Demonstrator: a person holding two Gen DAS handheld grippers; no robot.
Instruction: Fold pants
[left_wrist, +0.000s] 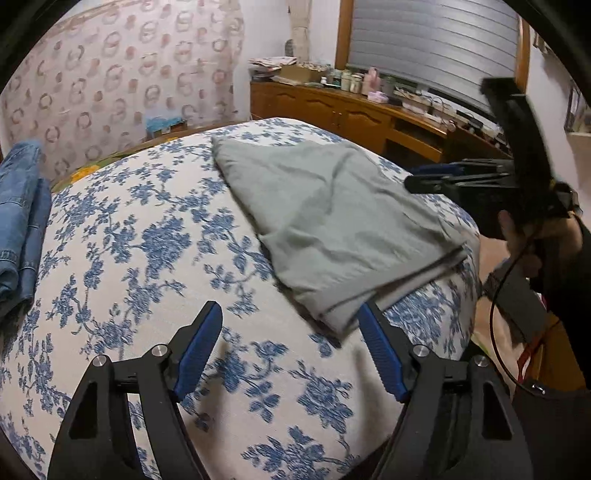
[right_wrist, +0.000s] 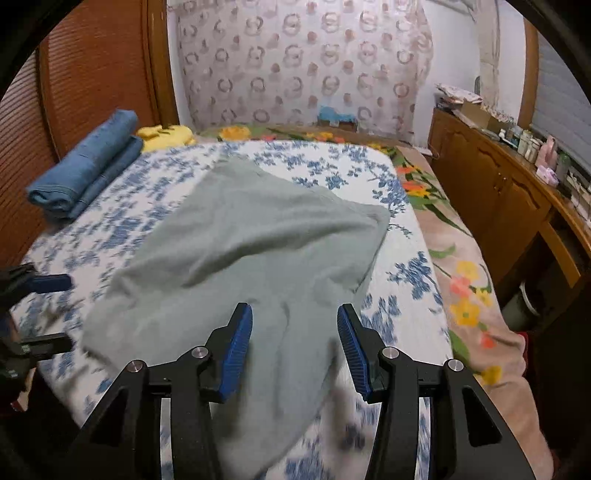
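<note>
Grey-green pants (left_wrist: 332, 221) (right_wrist: 251, 251) lie folded on the bed's blue-flowered cover (left_wrist: 147, 258) (right_wrist: 399, 280). My left gripper (left_wrist: 290, 314) hovers open over the cover, and the pants' near corner reaches in beside its right finger (left_wrist: 376, 347). In the right wrist view the left gripper (right_wrist: 55, 314) sits at the left edge, beside the pants. My right gripper (right_wrist: 294, 310) hangs open above the near end of the pants, pads clear of the cloth. From the left wrist view the right gripper (left_wrist: 424, 177) shows at the far right, held by a hand (left_wrist: 517, 240).
Folded blue jeans (left_wrist: 18, 221) (right_wrist: 85, 173) lie at the bed's far left side. A yellow cloth (right_wrist: 166, 134) sits beyond them. A flowered blanket (right_wrist: 461, 277) hangs off the right side. A wooden dresser (left_wrist: 351, 114) (right_wrist: 498, 192) with clutter runs along the wall.
</note>
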